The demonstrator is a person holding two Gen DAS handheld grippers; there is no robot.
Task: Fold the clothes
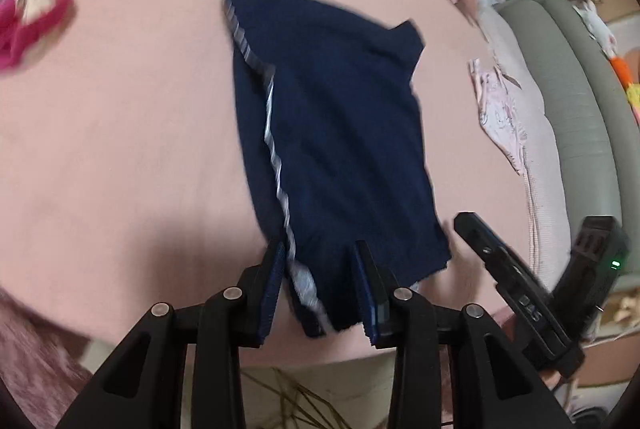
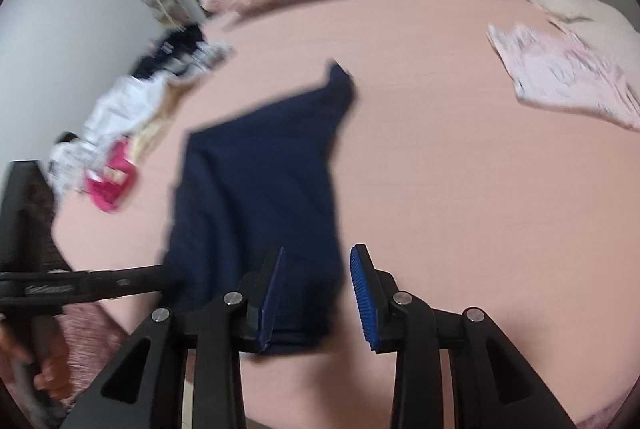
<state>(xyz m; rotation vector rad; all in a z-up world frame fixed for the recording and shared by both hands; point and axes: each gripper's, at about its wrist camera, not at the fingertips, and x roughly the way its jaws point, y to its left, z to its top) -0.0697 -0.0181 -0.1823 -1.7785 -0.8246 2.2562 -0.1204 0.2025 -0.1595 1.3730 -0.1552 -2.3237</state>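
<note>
Navy garment [image 1: 332,133] lies on the pink bed [image 1: 120,117], stretching ahead of both grippers. Left gripper [image 1: 322,285] and right gripper [image 2: 316,299] stand wide apart over its near hem. Soft, light, floppy; best pinched at hem corners.

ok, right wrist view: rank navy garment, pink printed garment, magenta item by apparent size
1. navy garment, though nearest the camera
2. pink printed garment
3. magenta item, partly under other clothes
</note>
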